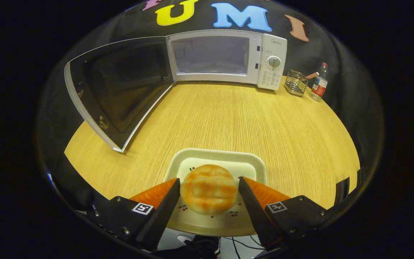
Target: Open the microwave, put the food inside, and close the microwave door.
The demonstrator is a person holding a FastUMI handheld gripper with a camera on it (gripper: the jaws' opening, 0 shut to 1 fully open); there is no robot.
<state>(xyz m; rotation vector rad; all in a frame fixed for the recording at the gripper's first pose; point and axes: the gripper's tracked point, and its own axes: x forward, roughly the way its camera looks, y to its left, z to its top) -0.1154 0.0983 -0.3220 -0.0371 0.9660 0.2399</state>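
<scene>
A round, golden-brown bun (208, 196) lies on a cream rectangular plate (221, 158) at the near edge of the wooden table. My gripper (208, 178) is open and straddles the bun. The left finger rests against the bun's side and the right finger stands a small gap off it. Beyond the plate, at the back of the table, stands the white microwave (228, 57). Its door (117, 90) is swung wide open to the left, and the cavity (210, 55) looks bare inside. The control panel with a dial (274, 62) is on the microwave's right side.
A wire holder (296, 82) and a plastic bottle (319, 84) stand to the right of the microwave. The open door juts forward over the table's left part. A stretch of bare wooden table (228, 118) lies between the plate and the microwave.
</scene>
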